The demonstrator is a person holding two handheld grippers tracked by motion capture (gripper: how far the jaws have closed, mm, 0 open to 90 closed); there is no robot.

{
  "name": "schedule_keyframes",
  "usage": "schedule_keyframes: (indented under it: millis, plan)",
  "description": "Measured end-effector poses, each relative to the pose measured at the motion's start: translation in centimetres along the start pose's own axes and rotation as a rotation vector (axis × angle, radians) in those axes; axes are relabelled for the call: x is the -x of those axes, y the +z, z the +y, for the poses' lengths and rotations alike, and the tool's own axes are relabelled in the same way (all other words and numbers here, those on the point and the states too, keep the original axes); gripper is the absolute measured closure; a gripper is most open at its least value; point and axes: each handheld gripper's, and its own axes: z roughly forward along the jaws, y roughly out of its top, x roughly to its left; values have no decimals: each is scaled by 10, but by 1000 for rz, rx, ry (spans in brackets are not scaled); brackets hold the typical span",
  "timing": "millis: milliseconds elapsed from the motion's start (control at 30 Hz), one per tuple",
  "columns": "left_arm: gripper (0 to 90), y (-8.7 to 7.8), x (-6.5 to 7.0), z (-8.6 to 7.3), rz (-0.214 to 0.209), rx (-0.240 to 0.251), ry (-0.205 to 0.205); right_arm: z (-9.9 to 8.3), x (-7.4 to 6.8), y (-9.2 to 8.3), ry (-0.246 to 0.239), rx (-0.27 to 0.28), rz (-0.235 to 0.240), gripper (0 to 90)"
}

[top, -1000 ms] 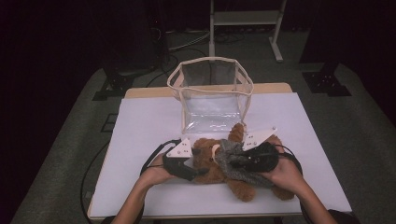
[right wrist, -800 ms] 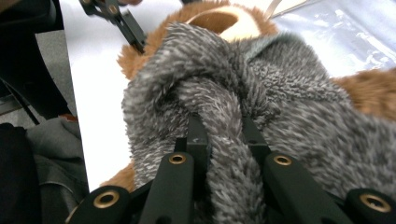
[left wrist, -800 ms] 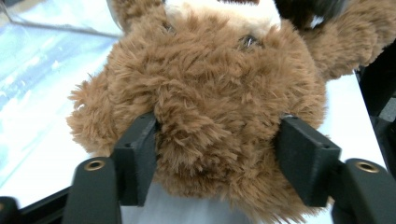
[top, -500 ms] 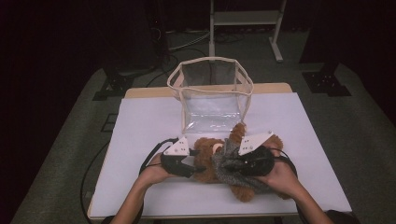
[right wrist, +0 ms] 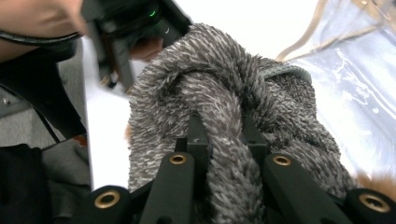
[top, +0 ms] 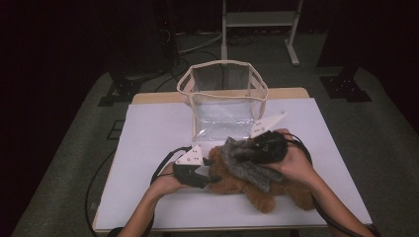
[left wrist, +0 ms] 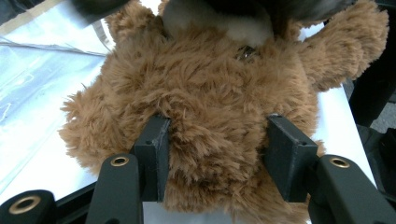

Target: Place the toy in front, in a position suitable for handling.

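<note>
On the white table (top: 148, 148), near the clear bag (top: 225, 98) at its far middle, a brown teddy bear (top: 247, 185) lies with a grey furry garment (top: 242, 165) over it. The left gripper (left wrist: 217, 154), whose jaws have just been closing, is clamped on the bear's plush body. The right gripper (right wrist: 223, 135) is pinched tight on a fold of the grey garment.

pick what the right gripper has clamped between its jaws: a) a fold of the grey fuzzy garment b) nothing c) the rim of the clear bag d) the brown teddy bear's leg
a, the right gripper has its jaws pinched tight on a ridge of the grey fuzzy garment; the left gripper has the brown teddy bear.
</note>
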Motion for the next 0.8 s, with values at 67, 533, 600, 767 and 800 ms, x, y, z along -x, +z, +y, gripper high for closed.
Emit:
schedule_keyframes:
  millis: [67,533,600,767,800]
  plan:
    - [464,0,1,-1,16,-27,15,7,9,14,-11,-54,1,785]
    - [442,0,0,-5,-2,-22,13,22,53,73,114,-150,74,784]
    - [436,0,-1,-5,-1,-23,33,14,53,60,110,-138,60,785]
    - [451,1,-1,-4,2,-21,38,-7,35,14,86,-77,10,788]
    - [456,1,-1,-3,9,-24,37,-11,29,5,84,-55,10,788]
